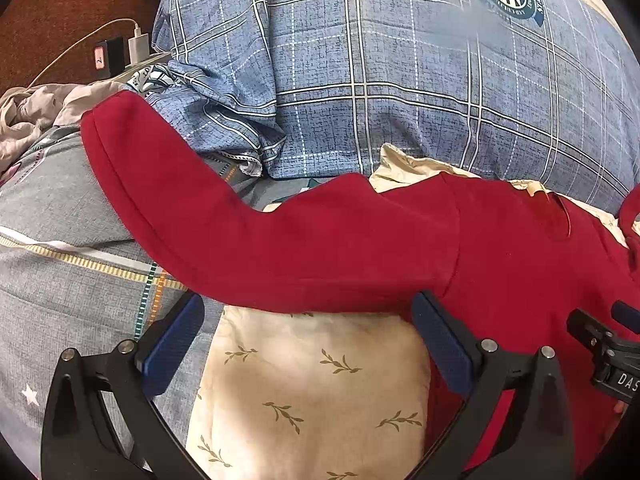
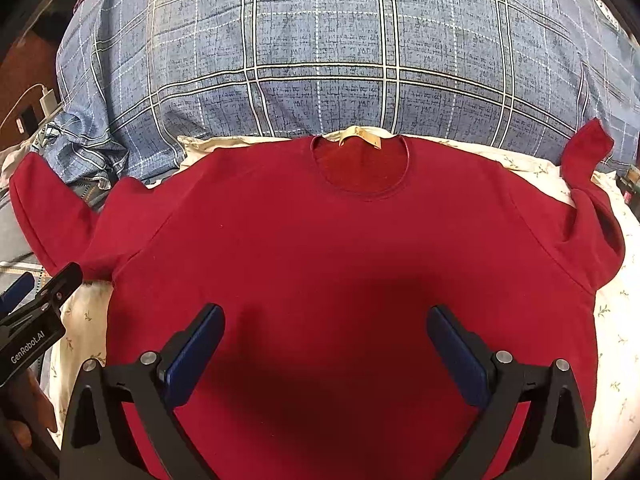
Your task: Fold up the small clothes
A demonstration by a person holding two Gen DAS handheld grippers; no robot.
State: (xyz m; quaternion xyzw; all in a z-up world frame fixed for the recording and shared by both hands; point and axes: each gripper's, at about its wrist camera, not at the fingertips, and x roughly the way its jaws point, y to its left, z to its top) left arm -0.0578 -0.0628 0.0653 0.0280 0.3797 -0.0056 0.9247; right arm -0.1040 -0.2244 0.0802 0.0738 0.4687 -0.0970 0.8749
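Note:
A red long-sleeved top [image 2: 320, 248] lies flat, front up, on a cream leaf-print cloth [image 2: 616, 320], its collar [image 2: 362, 168] toward the far side. Its left sleeve [image 1: 224, 216] stretches out to the left over the bedding. Its right sleeve [image 2: 588, 184] bends upward at the right. My left gripper [image 1: 308, 320] is open and empty, hovering just in front of the left sleeve near the armpit. My right gripper [image 2: 324, 328] is open and empty above the lower middle of the top. The left gripper also shows at the left edge of the right wrist view [image 2: 36, 316].
A blue plaid quilt [image 2: 320, 48] is bunched up behind the top. A grey patterned sheet [image 1: 60, 240] lies to the left, with a beige crumpled garment [image 1: 36, 112] beyond it. A white charger and cable [image 1: 138, 44] sit at the far left on a brown surface.

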